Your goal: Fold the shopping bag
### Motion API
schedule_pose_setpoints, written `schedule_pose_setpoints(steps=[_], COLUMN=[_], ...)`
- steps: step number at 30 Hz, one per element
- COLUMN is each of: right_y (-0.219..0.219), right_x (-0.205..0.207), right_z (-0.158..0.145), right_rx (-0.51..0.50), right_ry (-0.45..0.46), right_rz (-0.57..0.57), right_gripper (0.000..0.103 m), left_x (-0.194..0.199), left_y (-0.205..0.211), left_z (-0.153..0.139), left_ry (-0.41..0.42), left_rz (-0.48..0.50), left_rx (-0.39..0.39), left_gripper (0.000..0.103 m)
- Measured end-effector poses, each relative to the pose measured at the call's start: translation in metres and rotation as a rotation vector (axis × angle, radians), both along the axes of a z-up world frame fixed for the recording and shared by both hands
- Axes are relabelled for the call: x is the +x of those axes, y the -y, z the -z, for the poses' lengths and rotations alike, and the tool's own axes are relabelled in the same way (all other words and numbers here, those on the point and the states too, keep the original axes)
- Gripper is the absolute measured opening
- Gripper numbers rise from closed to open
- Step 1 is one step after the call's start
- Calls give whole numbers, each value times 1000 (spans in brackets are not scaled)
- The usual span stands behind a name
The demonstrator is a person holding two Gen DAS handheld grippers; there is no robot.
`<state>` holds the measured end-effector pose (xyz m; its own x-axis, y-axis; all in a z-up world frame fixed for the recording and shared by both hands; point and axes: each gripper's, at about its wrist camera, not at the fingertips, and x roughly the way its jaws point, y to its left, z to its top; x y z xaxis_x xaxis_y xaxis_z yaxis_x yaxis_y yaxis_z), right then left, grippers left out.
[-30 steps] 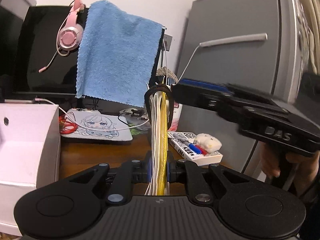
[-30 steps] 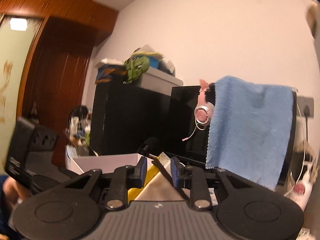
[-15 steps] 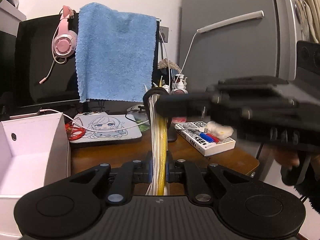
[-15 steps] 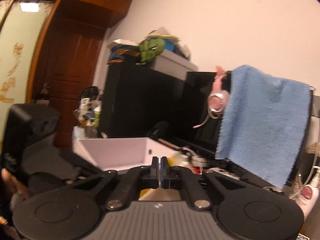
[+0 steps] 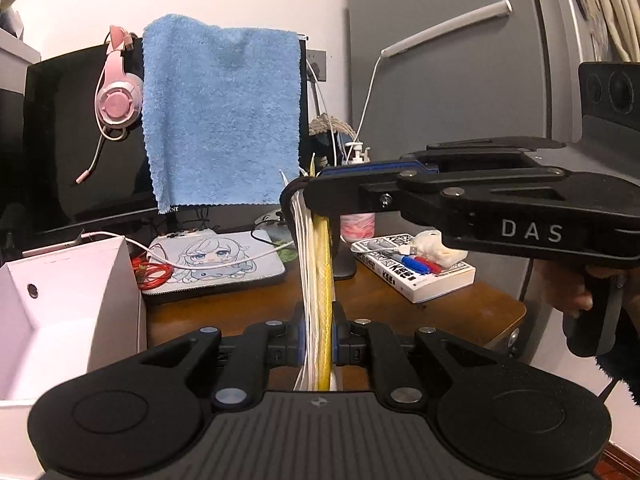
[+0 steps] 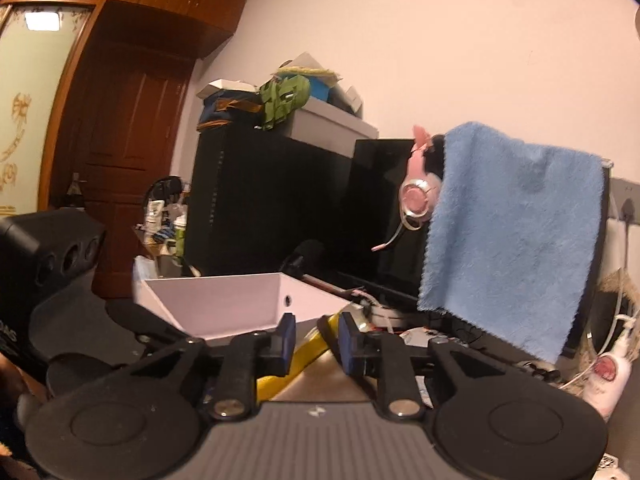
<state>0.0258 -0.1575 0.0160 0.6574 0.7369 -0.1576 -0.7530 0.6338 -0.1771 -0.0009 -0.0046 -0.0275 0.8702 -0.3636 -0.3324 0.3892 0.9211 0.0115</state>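
The folded shopping bag (image 5: 316,264) stands on edge as a thin stack of white and yellow layers, with a black handle loop at its top. My left gripper (image 5: 318,320) is shut on its lower part. My right gripper (image 5: 316,194) reaches in level from the right, and its tips meet the bag's top by the handle. In the right wrist view the right gripper (image 6: 317,332) is open, with a clear gap between its blue pads (image 6: 286,338). A yellow edge of the bag (image 6: 296,364) runs slantwise through that gap.
A wooden desk (image 5: 400,312) carries an open white box (image 5: 60,304) at the left, a printed mouse pad (image 5: 216,260) and a book with pens (image 5: 416,272). Behind hang a blue towel (image 5: 224,112) and a pink headset (image 5: 118,100) on a monitor. A grey fridge (image 5: 440,80) stands at the right.
The right gripper was shut half a second ago and now stands open again. It has settled level at the bag's top. The left gripper keeps its hold.
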Motion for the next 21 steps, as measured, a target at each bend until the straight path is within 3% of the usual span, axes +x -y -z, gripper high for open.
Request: schedule_pose_setpoints(steps=[5, 9, 11, 15, 17, 21], right_y=[0, 3, 16, 50, 66, 91], right_x=[-3, -5, -1, 9, 18, 38], right_z=[7, 9, 6, 2, 7, 25], right_rx=[-22, 0, 106, 340, 440, 593], right_ry=[-33, -63, -113, -209, -275, -390], right_rz=[-50, -64, -77, -68, -65, -68], right_gripper=[3, 5, 6, 28, 31, 32], left_x=[3, 6, 9, 16, 19, 22], left_y=[-3, -15, -28, -62, -76, -90], left_z=[-3, -3, -4, -3, -3, -3], left_ry=[2, -27, -66, -142, -174, -212], left_rz=[-14, 17, 62, 199, 271, 344], left_rx=[-10, -102, -205, -473, -588, -698], left_gripper=[10, 10, 10, 11, 11, 11])
